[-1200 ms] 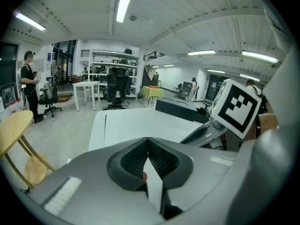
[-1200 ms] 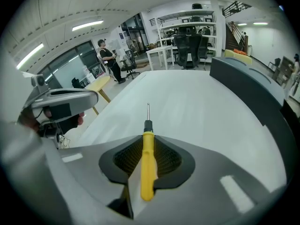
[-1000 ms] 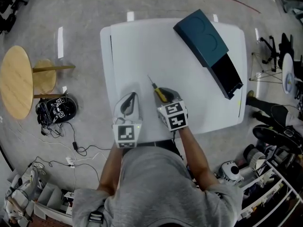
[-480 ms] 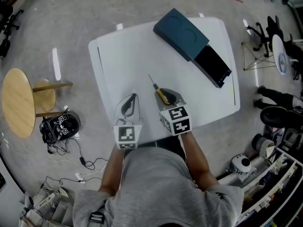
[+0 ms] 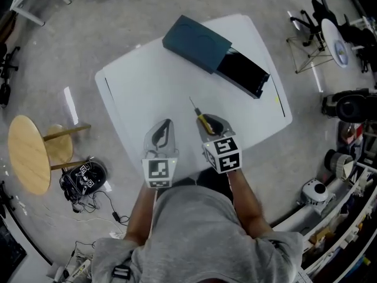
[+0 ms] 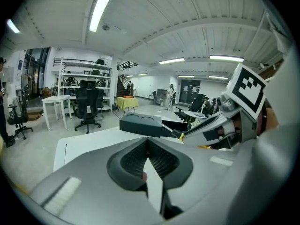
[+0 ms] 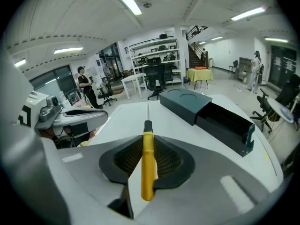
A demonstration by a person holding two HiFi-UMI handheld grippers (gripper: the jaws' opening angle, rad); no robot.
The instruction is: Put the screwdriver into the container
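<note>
A yellow-handled screwdriver (image 7: 147, 165) with a thin metal shaft sits between the pads of my right gripper (image 7: 149, 159), which is shut on its handle; the shaft points forward over the white table (image 7: 126, 121). In the head view the screwdriver (image 5: 202, 119) sticks out of the right gripper (image 5: 213, 125) toward the far side. The dark teal container (image 5: 215, 55) lies at the table's far side, its black drawer (image 7: 225, 123) pulled open to the right. My left gripper (image 5: 162, 132) hovers beside the right one, shut with nothing in it (image 6: 148, 153).
A round wooden stool (image 5: 32, 155) and a black bag with cables (image 5: 82, 178) stand on the floor at the left. Office chairs, shelves and equipment (image 5: 347, 158) crowd the right side. A person (image 7: 85, 86) stands far off by desks.
The head view has swung, so the table and container appear turned and shifted left. Both grippers keep their pose, and the screwdriver stays in the right one.
</note>
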